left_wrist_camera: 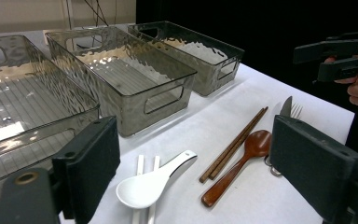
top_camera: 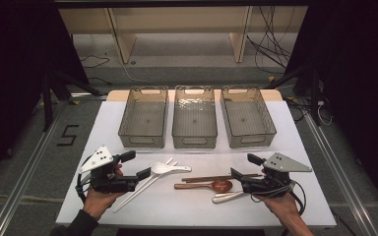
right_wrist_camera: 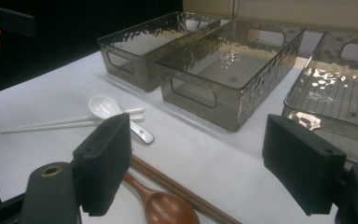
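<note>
Cutlery lies on the white table cover [top_camera: 305,147] between my two grippers. A white spoon [top_camera: 170,168] rests across white chopsticks [top_camera: 142,186]. To their right are brown wooden chopsticks [top_camera: 221,178], a wooden spoon [top_camera: 204,186] and a metal knife and fork [top_camera: 229,197]. My left gripper [top_camera: 136,165] hovers open just left of the white spoon [left_wrist_camera: 144,189], nothing between its jaws. My right gripper [top_camera: 246,166] stands open just right of the wooden spoon [right_wrist_camera: 168,207], its jaws empty too.
Three clear grey bins stand side by side at the back of the table: left [top_camera: 142,118], middle [top_camera: 194,118], right [top_camera: 248,118], all empty. Bare white cover lies between the bins and the cutlery. Cables trail on the floor beyond.
</note>
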`<state>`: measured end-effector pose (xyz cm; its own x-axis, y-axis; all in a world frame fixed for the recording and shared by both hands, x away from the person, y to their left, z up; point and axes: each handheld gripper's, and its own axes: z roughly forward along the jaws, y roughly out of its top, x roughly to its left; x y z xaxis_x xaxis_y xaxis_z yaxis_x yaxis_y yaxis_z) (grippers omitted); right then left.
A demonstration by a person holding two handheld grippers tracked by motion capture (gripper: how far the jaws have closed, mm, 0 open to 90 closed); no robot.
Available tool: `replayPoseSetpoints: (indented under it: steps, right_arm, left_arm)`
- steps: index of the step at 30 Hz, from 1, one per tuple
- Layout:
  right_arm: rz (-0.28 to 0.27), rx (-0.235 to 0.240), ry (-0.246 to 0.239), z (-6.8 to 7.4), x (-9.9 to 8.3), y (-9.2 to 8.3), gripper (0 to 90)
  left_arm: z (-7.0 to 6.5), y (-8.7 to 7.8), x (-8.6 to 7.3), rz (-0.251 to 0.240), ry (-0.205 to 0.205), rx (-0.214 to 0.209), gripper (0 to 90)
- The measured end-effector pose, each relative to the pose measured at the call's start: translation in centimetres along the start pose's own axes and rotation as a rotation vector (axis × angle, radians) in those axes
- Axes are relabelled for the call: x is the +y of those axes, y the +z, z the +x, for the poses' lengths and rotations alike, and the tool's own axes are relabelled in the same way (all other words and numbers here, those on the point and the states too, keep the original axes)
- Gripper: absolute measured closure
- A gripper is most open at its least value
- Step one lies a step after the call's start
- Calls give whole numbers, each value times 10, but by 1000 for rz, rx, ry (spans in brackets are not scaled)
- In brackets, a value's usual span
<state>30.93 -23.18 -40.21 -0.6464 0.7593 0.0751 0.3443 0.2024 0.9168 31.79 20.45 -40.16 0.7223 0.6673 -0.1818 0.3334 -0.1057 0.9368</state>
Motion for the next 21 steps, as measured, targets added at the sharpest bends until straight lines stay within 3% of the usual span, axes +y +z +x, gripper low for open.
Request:
replayPoseSetpoints:
  steps: [15,18,21]
  right_arm:
    - [7,13,-1,-1,2,1,261]
    - [16,27,-5,-1,3,2,262]
    - [37,69,-29,1,6,6,262]
  left_arm:
    - [2,-1,1,-7,-14,12,155]
    - [3,-2,1,-5,-14,16,155]
    - [3,-1,1,-1,-15,18,154]
